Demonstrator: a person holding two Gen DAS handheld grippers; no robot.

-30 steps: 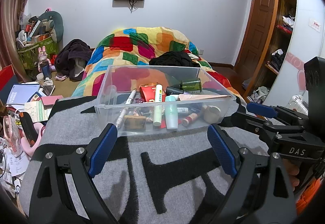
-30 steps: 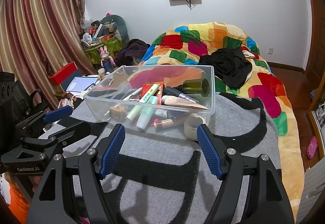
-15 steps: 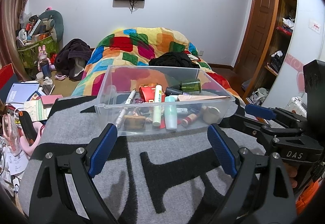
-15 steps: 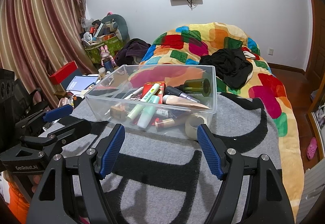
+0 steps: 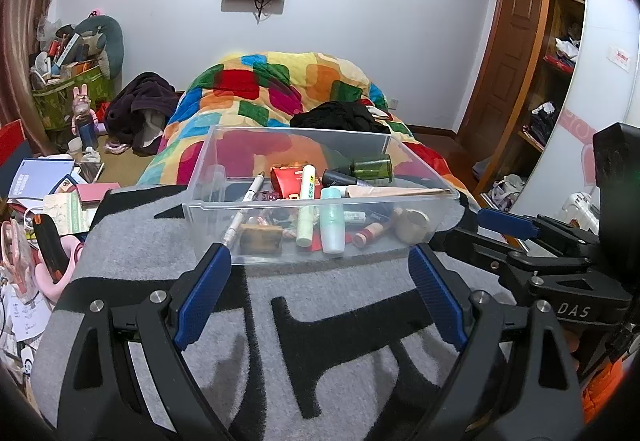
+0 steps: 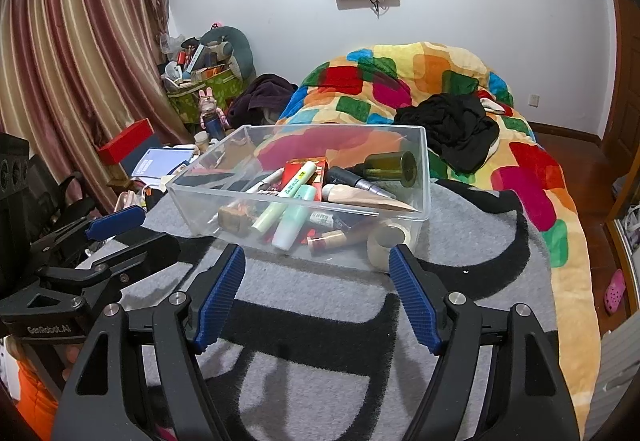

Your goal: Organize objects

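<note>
On the grey-and-black rug covering the bed, near its far edge by the patchwork quilt, sits a clear plastic bin full of cosmetics. Inside, a green glass jar lies toward the far right corner, a mint tube against the near wall. The left gripper and right gripper hover spread wide and empty over the rug, short of the bin.

Looking forward from the near edge of the grey rug toward the clear bin, close by, side by side; sharing bin, bed, wall screens.
</note>
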